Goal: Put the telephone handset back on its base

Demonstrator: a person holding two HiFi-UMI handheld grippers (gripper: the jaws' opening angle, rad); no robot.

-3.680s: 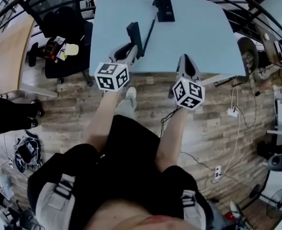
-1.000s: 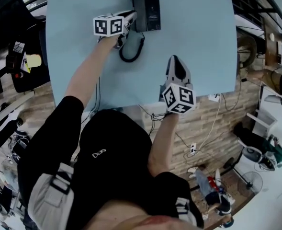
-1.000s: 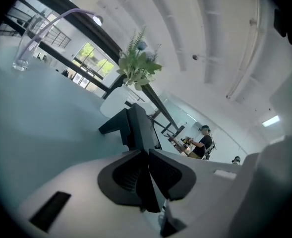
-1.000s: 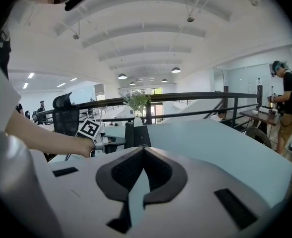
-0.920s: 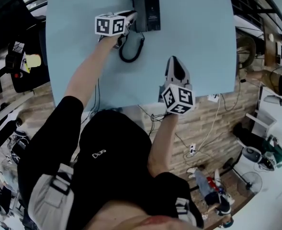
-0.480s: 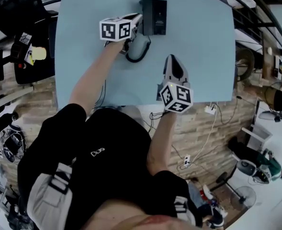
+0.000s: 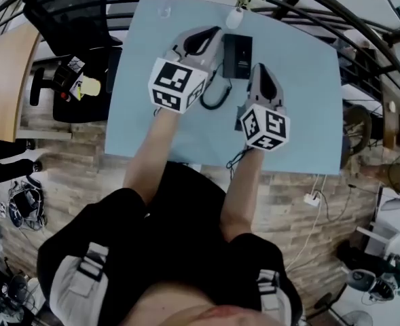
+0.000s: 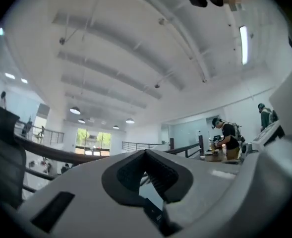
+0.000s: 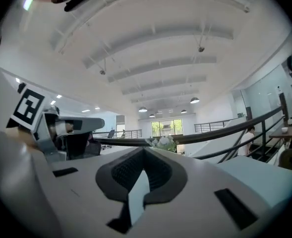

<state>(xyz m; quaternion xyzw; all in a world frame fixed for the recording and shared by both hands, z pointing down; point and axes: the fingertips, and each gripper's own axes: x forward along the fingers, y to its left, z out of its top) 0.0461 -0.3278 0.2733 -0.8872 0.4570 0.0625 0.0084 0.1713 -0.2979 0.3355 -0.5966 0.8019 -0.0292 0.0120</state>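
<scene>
As its own view shows, the left hand-held gripper (image 8: 146, 153) is clenched on nothing, just left of the telephone base (image 7: 240, 54) on the tabletop (image 7: 301, 114). The right hand-held gripper (image 9: 145, 151), just right of the base, is clenched empty too. The handset (image 7: 228, 56) seems to lie on the base's left side.

No readable text, brand, number or sign in any view. Only black-and-white square markers on cubes of my left gripper (image 7: 212, 32) and right gripper (image 7: 261, 68), no writing. Base (image 7: 237, 55) face too small to read.
</scene>
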